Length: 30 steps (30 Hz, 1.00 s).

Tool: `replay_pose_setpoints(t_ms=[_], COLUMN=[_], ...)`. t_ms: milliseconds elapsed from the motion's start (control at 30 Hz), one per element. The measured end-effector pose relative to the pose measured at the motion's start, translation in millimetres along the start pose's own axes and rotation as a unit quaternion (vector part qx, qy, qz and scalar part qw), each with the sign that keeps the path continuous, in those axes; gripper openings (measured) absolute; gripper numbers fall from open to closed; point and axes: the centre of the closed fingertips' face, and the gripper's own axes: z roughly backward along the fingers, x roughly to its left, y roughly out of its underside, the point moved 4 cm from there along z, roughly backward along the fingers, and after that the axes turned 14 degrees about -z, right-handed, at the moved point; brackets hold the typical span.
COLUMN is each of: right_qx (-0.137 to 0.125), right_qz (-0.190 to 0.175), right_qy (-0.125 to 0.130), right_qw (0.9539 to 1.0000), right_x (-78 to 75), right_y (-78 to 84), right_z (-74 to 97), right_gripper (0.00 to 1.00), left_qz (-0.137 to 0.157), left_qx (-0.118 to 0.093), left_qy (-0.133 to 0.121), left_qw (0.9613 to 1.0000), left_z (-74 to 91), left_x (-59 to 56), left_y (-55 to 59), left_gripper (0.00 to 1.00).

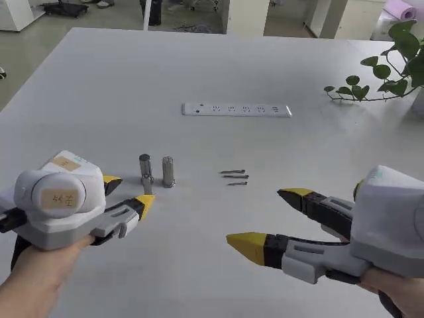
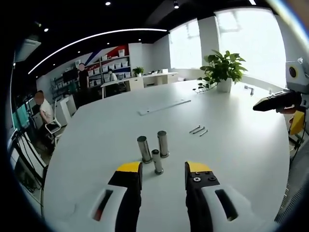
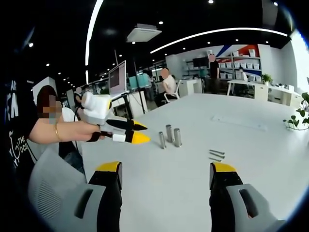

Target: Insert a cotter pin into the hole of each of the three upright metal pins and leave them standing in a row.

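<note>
**While standing bunched, liable to topple: three metal pins, none yet fitted**

Metal pins [image 2: 156, 162]: three, upright, long axes vertical. Bunched in a triangle rather than a row, just ahead of left gripper [image 2: 163, 167], nearest one almost between its tips.

Left gripper: jaws parted to a middling gap, empty.

Right gripper [image 3: 165, 167]: jaws wide, empty.

Cotter pins [image 3: 216, 155]: three, lying flat and parallel ahead of right gripper, apart from it. Long axes across its front, in line toward the metal pins. Head ends too small to tell.

Hazards, as judged:
- Closing on nearest pin likely to knock neighbours over, given tight spacing.
- Thin cotter pins flat on table [image 1: 199, 66] apt to slide or slip from jaws.
- Cross-hole facing not visible, so a misaligned push could tip a pin.
</note>
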Motion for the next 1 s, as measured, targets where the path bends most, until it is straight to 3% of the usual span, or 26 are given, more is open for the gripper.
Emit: replay_pose_setpoints(t_ms=[267,567,1000], right_qx=[0.006,0.014,0.02], right_qz=[-0.007,-0.009,-0.014], right_qy=[-0.02,-0.018,-0.006], right_qw=[0.9998,0.9997,0.9997], right_x=[0.4,-8.0,-17.2], right_y=[3.2,5.4,6.4], right_z=[-8.2,-13.0,-17.4], right_gripper=[0.71,0.71,0.72], left_qz=[-0.017,-0.011,-0.008], left_qx=[0.016,0.018,0.017], left_qy=[0.013,0.019,0.028], left_qw=[0.9996,0.9996,0.9994], left_z=[-23.7,-44.6,-60.8], left_x=[2.5,8.5,2.7], left_y=[11.7,17.0,22.6], left_gripper=[0.26,0.22,0.09])
